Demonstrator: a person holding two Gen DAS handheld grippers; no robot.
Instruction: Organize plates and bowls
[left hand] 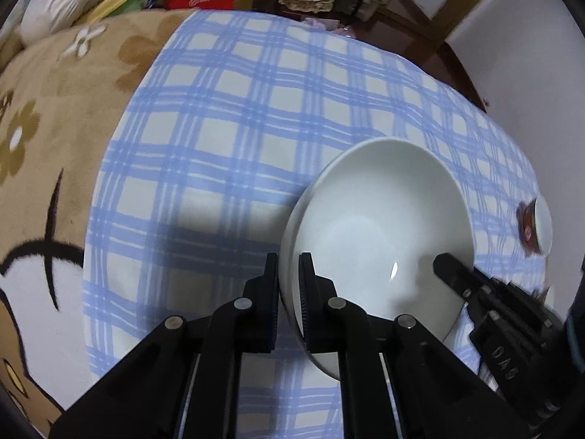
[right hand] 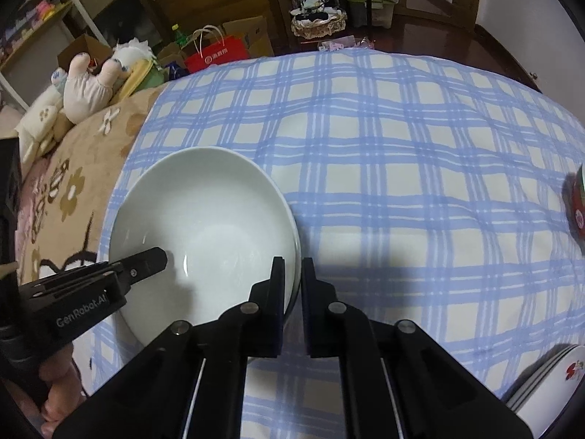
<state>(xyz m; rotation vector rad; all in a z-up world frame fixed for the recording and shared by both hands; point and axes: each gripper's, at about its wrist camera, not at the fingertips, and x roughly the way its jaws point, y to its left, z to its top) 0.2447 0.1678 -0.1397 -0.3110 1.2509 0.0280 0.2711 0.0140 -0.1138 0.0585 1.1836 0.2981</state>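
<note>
A large white bowl (left hand: 380,226) (right hand: 212,226) sits on the blue plaid cloth (left hand: 256,128) (right hand: 402,183). My left gripper (left hand: 289,278) is shut on the bowl's left rim, one finger inside and one outside. In the right wrist view the left gripper (right hand: 153,261) shows at the bowl's left side, held by a person's hand (right hand: 55,395). My right gripper (right hand: 292,278) is shut on the opposite rim in the same way. In the left wrist view, one of the right gripper's fingers (left hand: 449,270) reaches into the bowl from the right.
A small bowl with a red pattern (left hand: 537,226) (right hand: 579,205) stands at the cloth's right edge. A stack of white plates with a red flower print (right hand: 548,376) lies at the lower right. A brown floral blanket (left hand: 55,109) lies left of the cloth. Bags and furniture stand behind.
</note>
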